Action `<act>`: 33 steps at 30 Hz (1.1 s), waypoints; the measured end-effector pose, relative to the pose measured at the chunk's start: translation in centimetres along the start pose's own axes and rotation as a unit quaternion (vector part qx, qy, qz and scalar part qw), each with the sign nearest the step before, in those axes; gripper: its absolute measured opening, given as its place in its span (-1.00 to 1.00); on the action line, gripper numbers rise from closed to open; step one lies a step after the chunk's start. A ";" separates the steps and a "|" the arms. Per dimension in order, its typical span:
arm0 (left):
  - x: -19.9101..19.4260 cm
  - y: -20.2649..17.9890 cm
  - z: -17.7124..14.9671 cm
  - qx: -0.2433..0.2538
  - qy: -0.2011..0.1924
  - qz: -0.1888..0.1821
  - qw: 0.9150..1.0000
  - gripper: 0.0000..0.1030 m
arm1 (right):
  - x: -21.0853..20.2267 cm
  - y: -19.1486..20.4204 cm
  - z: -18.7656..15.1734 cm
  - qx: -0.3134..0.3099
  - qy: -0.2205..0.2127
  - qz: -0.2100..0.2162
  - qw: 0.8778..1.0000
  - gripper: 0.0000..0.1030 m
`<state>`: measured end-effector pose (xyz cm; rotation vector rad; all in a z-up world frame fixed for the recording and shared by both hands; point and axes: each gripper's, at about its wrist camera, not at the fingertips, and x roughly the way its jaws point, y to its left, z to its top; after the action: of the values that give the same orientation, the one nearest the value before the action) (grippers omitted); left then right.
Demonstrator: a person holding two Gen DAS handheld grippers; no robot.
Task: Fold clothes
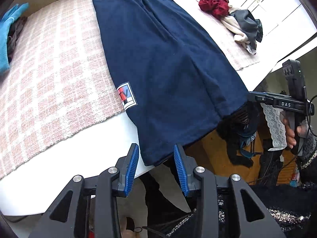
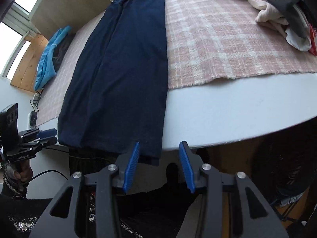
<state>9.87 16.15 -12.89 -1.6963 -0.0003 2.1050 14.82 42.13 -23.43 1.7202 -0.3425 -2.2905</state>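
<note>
A long navy garment lies stretched flat across the pink checked cloth, and its near hem hangs over the white table's front edge. A red, white and blue patch sits near its left side. My left gripper stands open at one hem corner, which shows between the blue pads without being pressed. In the right wrist view the same garment runs away from me. My right gripper is open at the other hem corner, pads apart. A hand holds each gripper.
A heap of red, cream and grey clothes lies at the far right of the cloth, also close on the right. A light blue garment sits at the left end. Dark items and cables lie under the table.
</note>
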 end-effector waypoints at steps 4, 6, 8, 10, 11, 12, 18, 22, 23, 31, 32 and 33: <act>1.7 -0.6 0.0 -0.003 0.007 0.003 1.000 -0.30 | 0.3 1.3 -0.2 -0.041 -0.002 -0.023 0.999 -0.17; 1.8 -0.5 0.1 -0.004 0.007 -0.002 1.000 -0.30 | 0.5 1.8 -0.3 -0.059 -0.003 -0.033 0.998 -0.17; 1.8 -0.2 0.1 -0.009 0.007 -0.004 1.000 -0.30 | 0.5 2.0 -0.4 -0.065 -0.001 -0.036 0.997 -0.17; 1.3 -0.1 0.0 -0.013 0.003 0.004 1.000 -0.30 | 0.6 2.0 -0.5 -0.060 0.003 -0.034 0.998 -0.17; 1.0 0.0 -0.1 -0.015 -0.001 0.011 1.000 -0.29 | 0.6 1.9 -0.5 -0.058 0.005 -0.033 0.998 -0.17; 0.7 0.2 -0.1 -0.018 -0.006 0.017 1.000 -0.27 | 0.6 1.9 -0.5 -0.056 0.006 -0.032 0.998 -0.17; 1.5 0.1 0.2 -0.003 -0.004 0.030 1.000 -0.29 | 0.5 2.3 0.0 -0.058 0.008 -0.026 0.998 -0.17; 2.0 -0.8 0.1 0.028 -0.008 0.022 0.999 -0.79 | 1.2 2.4 0.4 -0.053 0.022 -0.019 0.998 -0.68; 2.1 -0.8 0.2 0.031 -0.011 0.017 0.999 -0.82 | 1.2 2.5 0.5 -0.058 0.023 -0.022 0.998 -0.69; 0.1 0.9 1.5 -0.022 -0.030 -0.074 0.997 -0.92 | 0.4 0.5 2.7 0.027 0.012 0.120 0.992 -0.90; -0.7 1.4 2.2 -0.033 -0.039 -0.088 0.995 -0.92 | 0.0 0.2 3.6 0.042 0.001 0.146 0.988 -0.90; -1.5 1.8 3.0 -0.042 -0.048 -0.100 0.993 -0.92 | -0.7 -0.1 4.5 0.053 -0.011 0.167 0.985 -0.90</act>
<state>6.76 14.79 -11.19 -1.5684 -0.2807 2.0596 10.68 42.58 -21.54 1.5481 -0.7116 -2.0807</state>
